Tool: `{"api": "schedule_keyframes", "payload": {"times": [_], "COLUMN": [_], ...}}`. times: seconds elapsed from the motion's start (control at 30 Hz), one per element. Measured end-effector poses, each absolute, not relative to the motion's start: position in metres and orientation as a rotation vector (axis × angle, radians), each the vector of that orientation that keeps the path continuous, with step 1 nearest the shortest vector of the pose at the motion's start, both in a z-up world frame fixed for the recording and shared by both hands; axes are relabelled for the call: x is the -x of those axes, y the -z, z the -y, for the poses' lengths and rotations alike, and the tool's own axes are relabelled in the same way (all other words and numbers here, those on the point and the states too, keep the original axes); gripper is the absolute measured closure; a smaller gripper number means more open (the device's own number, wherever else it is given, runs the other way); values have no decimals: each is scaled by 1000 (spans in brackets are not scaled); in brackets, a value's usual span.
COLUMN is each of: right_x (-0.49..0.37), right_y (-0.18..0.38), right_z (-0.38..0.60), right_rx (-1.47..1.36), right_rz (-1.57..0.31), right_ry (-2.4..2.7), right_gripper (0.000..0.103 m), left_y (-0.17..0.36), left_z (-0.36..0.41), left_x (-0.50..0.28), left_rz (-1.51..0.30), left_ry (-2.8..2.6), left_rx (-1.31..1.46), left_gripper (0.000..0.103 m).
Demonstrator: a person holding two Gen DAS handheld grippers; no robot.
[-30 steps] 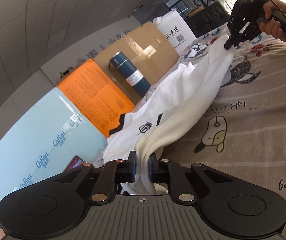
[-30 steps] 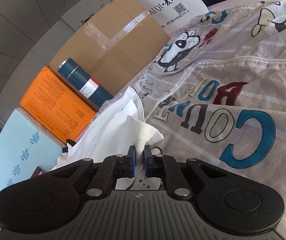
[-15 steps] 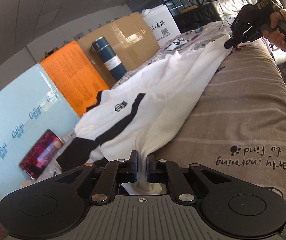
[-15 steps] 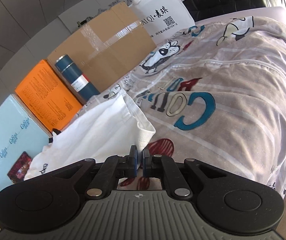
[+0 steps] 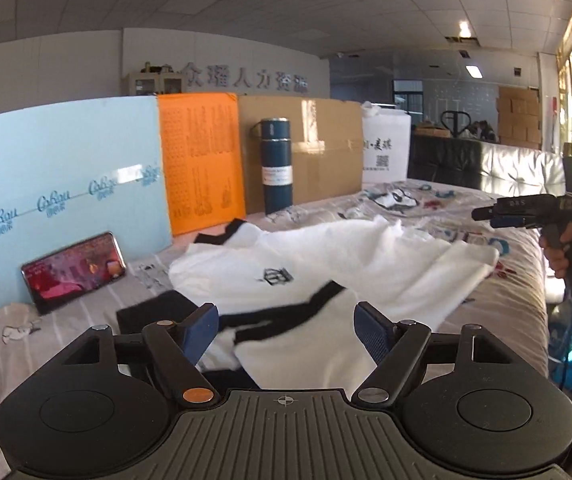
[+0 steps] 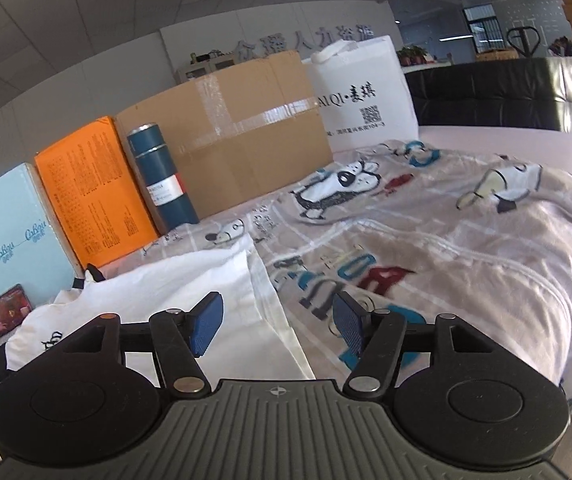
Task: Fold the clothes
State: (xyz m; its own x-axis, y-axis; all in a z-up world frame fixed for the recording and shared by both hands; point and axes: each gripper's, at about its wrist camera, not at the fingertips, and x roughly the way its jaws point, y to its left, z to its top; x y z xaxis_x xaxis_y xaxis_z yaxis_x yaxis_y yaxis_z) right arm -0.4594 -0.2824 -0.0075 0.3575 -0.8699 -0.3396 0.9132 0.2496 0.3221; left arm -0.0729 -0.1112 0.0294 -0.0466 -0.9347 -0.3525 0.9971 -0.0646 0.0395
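Where white shirt [image 5: 325, 264] lies spread on printed blanket [image 6: 465, 248]: left gripper [image 5: 286, 330] and right gripper [image 6: 278, 324] both spread apart, empty; "CoRou" on blue board [image 5: 62, 196], "AIQI" on white bag [image 6: 361, 96].

Office-like hall: wall lettering [image 5: 246, 80], grid ceiling [image 5: 325, 4], stacked cartons [image 5: 519, 118].

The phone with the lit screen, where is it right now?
In the left wrist view the phone sits at the left on the bedspread, leaning against the light blue board, beside the white shirt.
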Motion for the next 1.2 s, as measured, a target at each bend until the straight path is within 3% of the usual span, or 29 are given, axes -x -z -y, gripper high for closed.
{"api": "schedule_keyframes", "payload": {"times": [0.17,0.33,0.5,0.67,1.07,1.1,1.13,1.17,1.2], "right_x": [447,431,414,395,401,400,399,398,398], "right_y": [-12,-18,-20,12,34,35,36,37,38], "right_z": [337,403,467,509,520,521,520,520,520], "right_rx": [-484,-519,-555,-609,-620,-620,-618,-616,-615], "right_rz": [-103,-158,-215,-290,-295,-302,-307,-313,-318], "right_ry": [1118,1018,922,869,774,773,775,779,789], "right_gripper": [31,30,29,29,23,23,22,21,21], "left_y": [-76,-100,-65,-19,42,43,43,41,41], "left_z": [175,257,335,392,472,473,472,469,466], "left_x": [36,8,-6,-6,-17,-18,-16,-14,-12], "left_rz": [-220,-224,-303,-367,-508,-521,-513,-497,-479], "left_ry": [1540,1551,1588,1615,1673,1679,1705,1739,1760], "left_rx": [-266,-264,-392,-505,-684,-673,-667,-663,-666], "left_gripper": [26,26,27,28,26,28,42,66,77]}}
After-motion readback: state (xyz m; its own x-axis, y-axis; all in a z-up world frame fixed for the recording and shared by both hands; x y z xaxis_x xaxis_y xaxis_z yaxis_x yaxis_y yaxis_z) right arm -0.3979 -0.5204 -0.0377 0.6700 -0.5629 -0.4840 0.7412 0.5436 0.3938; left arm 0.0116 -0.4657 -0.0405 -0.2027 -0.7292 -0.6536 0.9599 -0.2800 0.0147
